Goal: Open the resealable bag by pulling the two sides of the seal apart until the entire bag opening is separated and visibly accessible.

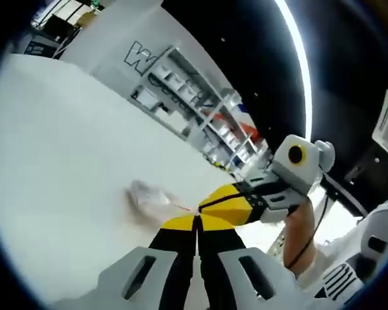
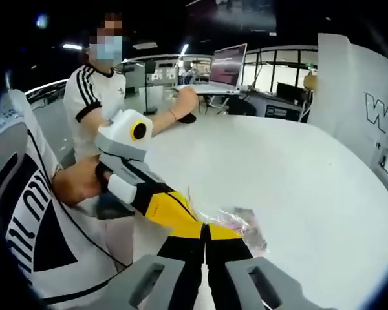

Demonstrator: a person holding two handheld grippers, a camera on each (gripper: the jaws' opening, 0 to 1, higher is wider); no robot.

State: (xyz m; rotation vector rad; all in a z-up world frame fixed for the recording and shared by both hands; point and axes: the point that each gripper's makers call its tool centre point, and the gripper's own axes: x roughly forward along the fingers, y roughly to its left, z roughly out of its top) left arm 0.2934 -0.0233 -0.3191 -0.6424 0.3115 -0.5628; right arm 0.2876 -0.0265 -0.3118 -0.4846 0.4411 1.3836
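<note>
bag: clear resealable bag (image 2: 236, 226), crinkled, faint print inside; lies on white table (image 2: 297, 174) just ahead of both grippers' tips. In left gripper view it is a small see-through lump (image 1: 145, 194) with a thin red line at the near edge.
seal: sits between the jaw tips; cannot tell if parted.
left gripper (image 1: 197, 223): yellow-black jaws pressed together, looks clamped on bag edge.
right gripper (image 2: 204, 232): jaws closed tight at bag edge, contact looks likely.
grippers: tips meet side by side at the bag.
background: person in white striped shirt (image 2: 94, 97) seated at table; laptop (image 2: 226, 68) far side.
</note>
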